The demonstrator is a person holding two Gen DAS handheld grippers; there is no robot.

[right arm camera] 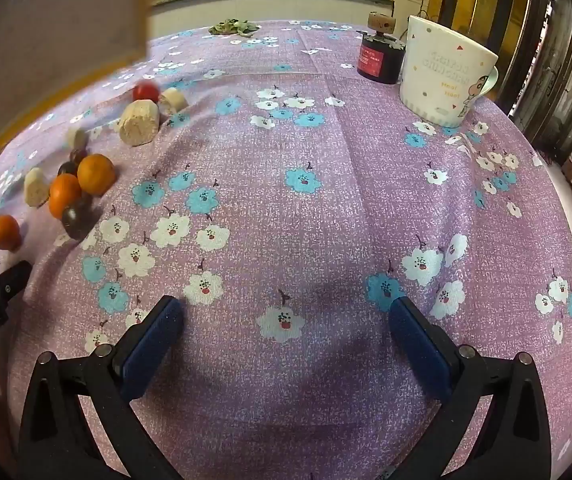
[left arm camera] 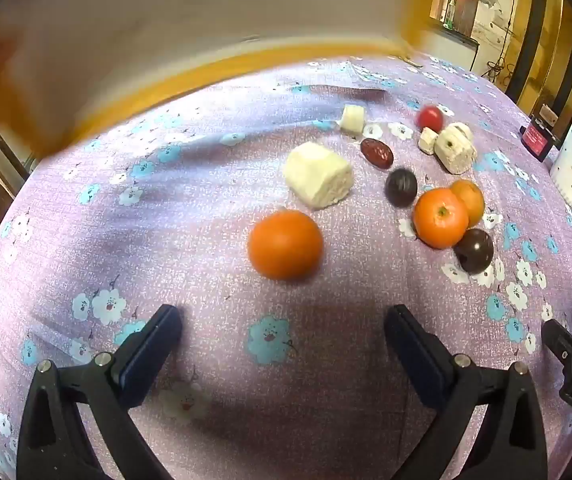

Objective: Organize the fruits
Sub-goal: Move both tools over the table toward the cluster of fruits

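In our left wrist view, our left gripper point(left arm camera: 284, 320) hangs over the desk point(left arm camera: 214, 168) with its jaws spread wide and nothing between them. Just past its fingertips, at twelve o'clock, sits a lone orange point(left arm camera: 285, 244), apart from the other fruit. Beyond it, at about one o'clock, lies a large pale cut chunk point(left arm camera: 318, 179), with a smaller pale piece point(left arm camera: 352, 118) farther out. At two o'clock two more oranges point(left arm camera: 441, 217) touch each other, with one dark plum point(left arm camera: 474, 250) against their near side and another dark plum point(left arm camera: 401, 187) just on their far side. A red date point(left arm camera: 377, 153), a cherry tomato point(left arm camera: 429, 117) and a pale cored chunk point(left arm camera: 455, 151) lie farther out in the same direction. We cannot tell what the pale pieces are.

In our right wrist view, our right gripper point(right arm camera: 286, 318) is likewise wide open and empty, above a bare stretch of the floral purple cloth point(right arm camera: 325, 220). All the fruit lies at about ten o'clock from it, well apart. At one o'clock, near the far edge, a white mug point(right arm camera: 443, 76) stands upright just beside a dark jar with a red label point(right arm camera: 379, 60). A blurred tan box point(left arm camera: 166, 20) fills the upper left of both views.
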